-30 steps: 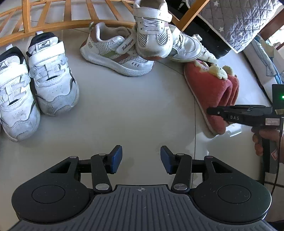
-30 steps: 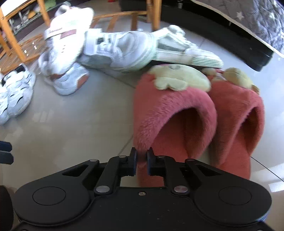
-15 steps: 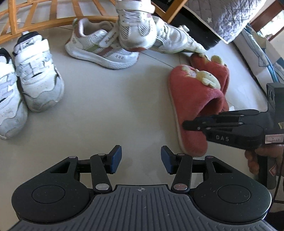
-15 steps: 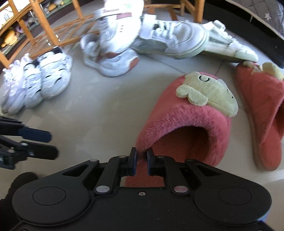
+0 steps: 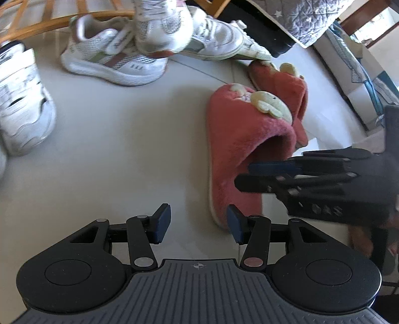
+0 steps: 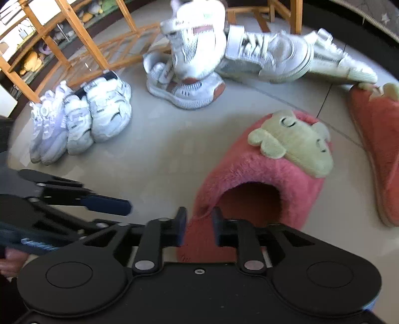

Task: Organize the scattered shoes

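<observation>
A pink fluffy slipper (image 6: 261, 179) with a pale green plush animal on top lies on the tiled floor, opening toward me. My right gripper (image 6: 198, 229) straddles its left rim; its jaws are opening and the pads stand just off the fuzz. The same slipper (image 5: 237, 139) lies right of my left gripper (image 5: 198, 223), which is open and holds nothing, its right finger beside the heel. In the left wrist view the right gripper (image 5: 249, 174) reaches in over the slipper's insole. The second slipper (image 6: 374, 139) lies further right.
Paired white sneakers (image 6: 82, 119) stand at the left. A brown-trimmed sneaker (image 6: 187, 92) has another sneaker (image 6: 197, 42) stacked on it, with larger white sneakers (image 6: 269, 54) tipped beside them. Wooden frame legs (image 6: 82, 37) and a quilted blanket (image 5: 299, 15) border the back.
The right gripper dragged the pink slipper left, away from its mate, and its jaws have now parted from the rim. The left gripper drifted right toward the slipper's heel.
</observation>
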The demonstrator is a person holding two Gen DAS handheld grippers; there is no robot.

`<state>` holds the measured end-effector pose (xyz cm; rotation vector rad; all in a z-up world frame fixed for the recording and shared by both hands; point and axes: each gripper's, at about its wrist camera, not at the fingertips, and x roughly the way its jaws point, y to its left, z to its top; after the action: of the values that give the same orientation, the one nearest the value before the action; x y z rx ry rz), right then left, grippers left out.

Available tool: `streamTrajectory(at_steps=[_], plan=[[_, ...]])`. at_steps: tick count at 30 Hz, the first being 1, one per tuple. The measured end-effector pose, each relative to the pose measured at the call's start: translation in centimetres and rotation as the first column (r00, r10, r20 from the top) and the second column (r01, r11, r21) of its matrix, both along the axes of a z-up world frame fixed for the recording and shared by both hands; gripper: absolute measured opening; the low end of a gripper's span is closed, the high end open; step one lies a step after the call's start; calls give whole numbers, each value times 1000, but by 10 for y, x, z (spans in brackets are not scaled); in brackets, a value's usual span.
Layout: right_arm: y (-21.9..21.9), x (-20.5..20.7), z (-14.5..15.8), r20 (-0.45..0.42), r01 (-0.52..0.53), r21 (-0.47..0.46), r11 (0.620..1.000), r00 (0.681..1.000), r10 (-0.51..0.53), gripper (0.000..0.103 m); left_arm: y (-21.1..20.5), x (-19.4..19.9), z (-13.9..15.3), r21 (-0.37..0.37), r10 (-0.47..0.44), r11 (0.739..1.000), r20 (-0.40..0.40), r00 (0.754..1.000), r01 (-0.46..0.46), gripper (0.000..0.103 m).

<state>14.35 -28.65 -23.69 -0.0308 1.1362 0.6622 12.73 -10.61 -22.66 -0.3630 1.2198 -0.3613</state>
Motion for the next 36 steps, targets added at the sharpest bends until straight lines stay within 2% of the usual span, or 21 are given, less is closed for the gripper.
streamTrajectory(at_steps=[2, 4, 10, 14, 17, 22, 29, 36], plan=[[-7, -5, 11, 55, 12, -4, 1000, 998, -11, 45, -7, 4, 1, 4, -21, 1000, 12, 1000, 21, 51], [-13, -6, 18, 78, 31, 7, 999, 996, -31, 58, -13, 9, 2, 7, -43, 999, 24, 999, 42, 51], [-32, -1, 39, 171, 103, 11, 995, 980, -104, 69, -27, 24, -1, 14, -32, 999, 55, 998, 32, 47], [-41, 13, 44, 212, 151, 11, 988, 966, -150, 70, -32, 25, -6, 22, -37, 999, 55, 998, 35, 37], [-44, 26, 37, 193, 162, 12, 987, 968, -162, 75, -34, 26, -12, 40, -42, 998, 40, 998, 40, 31], [-47, 34, 26, 152, 175, 28, 984, 972, -177, 78, -33, 29, -19, 35, -16, 999, 18, 1000, 16, 29], [-38, 48, 20, 157, 169, 37, 985, 972, -172, 80, -40, 30, -24, 27, -31, 999, 16, 999, 30, 24], [-26, 56, 9, 175, 121, -23, 992, 978, -115, 81, -39, 31, -24, 23, -22, 999, 10, 1000, 22, 22]])
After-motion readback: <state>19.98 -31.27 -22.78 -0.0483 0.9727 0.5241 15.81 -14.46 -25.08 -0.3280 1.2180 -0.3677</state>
